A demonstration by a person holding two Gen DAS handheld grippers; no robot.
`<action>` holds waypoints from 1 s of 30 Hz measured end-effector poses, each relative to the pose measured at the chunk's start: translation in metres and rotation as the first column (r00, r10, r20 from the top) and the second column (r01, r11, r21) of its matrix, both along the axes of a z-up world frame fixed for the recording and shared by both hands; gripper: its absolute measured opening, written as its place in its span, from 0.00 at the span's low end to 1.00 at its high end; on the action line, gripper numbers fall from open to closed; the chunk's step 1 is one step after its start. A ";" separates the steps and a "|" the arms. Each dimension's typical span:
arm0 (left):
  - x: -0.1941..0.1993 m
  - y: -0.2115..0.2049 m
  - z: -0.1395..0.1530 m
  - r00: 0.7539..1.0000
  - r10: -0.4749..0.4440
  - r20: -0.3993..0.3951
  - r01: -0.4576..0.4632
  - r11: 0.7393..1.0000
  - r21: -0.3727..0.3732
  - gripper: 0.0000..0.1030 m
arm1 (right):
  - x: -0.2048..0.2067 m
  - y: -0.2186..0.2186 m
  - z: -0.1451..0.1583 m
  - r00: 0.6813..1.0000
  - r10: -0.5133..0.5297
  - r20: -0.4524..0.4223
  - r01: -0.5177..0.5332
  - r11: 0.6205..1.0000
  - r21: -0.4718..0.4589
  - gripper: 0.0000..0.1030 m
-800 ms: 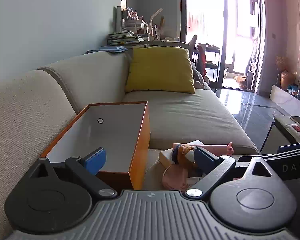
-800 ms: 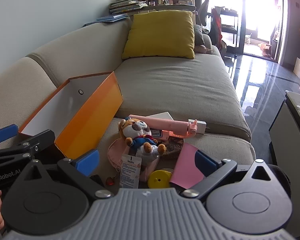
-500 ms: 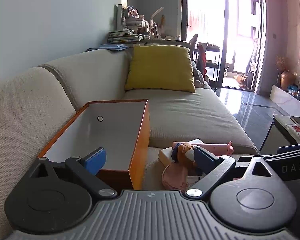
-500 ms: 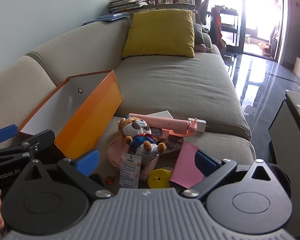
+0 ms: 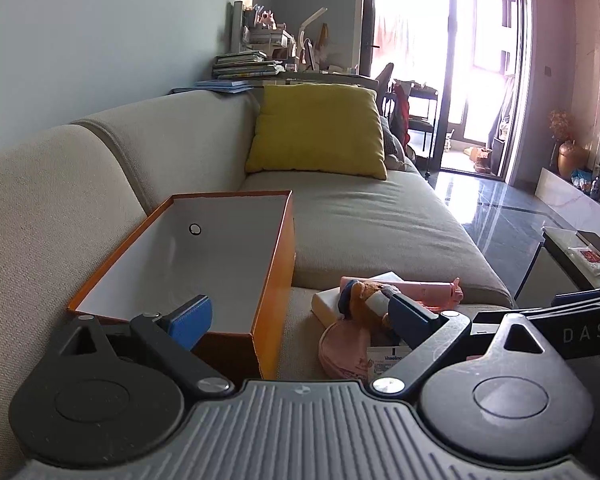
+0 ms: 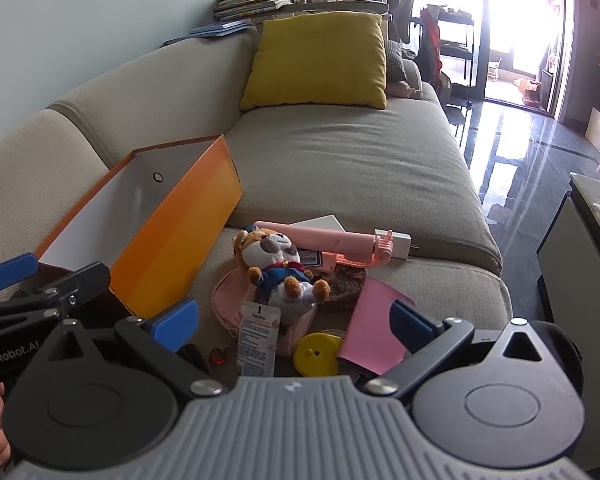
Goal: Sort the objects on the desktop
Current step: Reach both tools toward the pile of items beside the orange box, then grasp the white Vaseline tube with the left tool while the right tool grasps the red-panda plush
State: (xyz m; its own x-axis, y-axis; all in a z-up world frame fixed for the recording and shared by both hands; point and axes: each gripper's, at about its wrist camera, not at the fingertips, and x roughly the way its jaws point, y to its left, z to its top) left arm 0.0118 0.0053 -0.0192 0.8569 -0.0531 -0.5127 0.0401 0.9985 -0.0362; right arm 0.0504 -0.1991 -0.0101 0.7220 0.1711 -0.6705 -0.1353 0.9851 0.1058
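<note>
Both hand-held grippers, left (image 5: 300,322) and right (image 6: 294,322), hover with jaws spread, holding nothing. Orange box (image 6: 172,236) sits empty on sofa (image 6: 340,160) at 10 o'clock, likely the sorting bin. Clutter pile beside it; pink selfie stick (image 6: 328,242) lies long axis 9-to-3, clamp end toward 3. Plush dog (image 6: 278,264) lies on top.

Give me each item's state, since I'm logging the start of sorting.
Left tool: open, holding nothing.
Right tool: open, holding nothing.
Orange box: open, nothing visible inside.
Plush dog: lying atop the pile.
Pink selfie stick: folded, lying flat.
Pink pouch: under the dog.
</note>
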 end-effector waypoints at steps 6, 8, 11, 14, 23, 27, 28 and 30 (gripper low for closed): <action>0.007 -0.008 -0.009 0.995 -0.086 -0.051 0.084 0.996 -0.034 1.00 | 0.012 -0.020 -0.011 0.999 -0.007 -0.049 0.012 0.996 0.086 0.93; 0.011 -0.013 -0.013 0.990 -0.124 -0.065 0.121 0.992 -0.045 1.00 | 0.018 -0.027 -0.017 0.997 -0.015 -0.080 0.024 0.993 0.112 0.84; 0.021 -0.022 -0.023 0.976 -0.189 -0.106 0.180 0.980 -0.082 0.81 | 0.026 -0.035 -0.027 0.992 -0.034 -0.122 0.050 0.991 0.123 0.70; 0.036 -0.028 -0.039 0.952 -0.248 -0.179 0.224 0.964 -0.142 0.69 | 0.035 -0.043 -0.038 0.986 -0.037 -0.161 0.058 0.991 0.124 0.54; 0.073 -0.058 -0.096 0.886 -0.274 -0.375 0.248 0.962 -0.117 0.63 | 0.061 -0.031 -0.076 0.974 0.045 -0.220 -0.038 0.999 0.036 0.33; 0.077 -0.072 -0.111 0.873 -0.258 -0.414 0.249 0.966 -0.075 0.63 | 0.067 -0.028 -0.085 0.967 0.082 -0.240 -0.074 0.996 0.041 0.30; 0.079 -0.074 -0.115 0.870 -0.254 -0.423 0.251 0.966 -0.064 0.62 | 0.068 -0.028 -0.087 0.966 0.085 -0.246 -0.077 0.996 0.043 0.30; 0.081 -0.077 -0.121 0.865 -0.238 -0.442 0.243 0.969 -0.046 0.59 | 0.072 -0.029 -0.092 0.962 0.083 -0.258 -0.075 0.996 0.041 0.30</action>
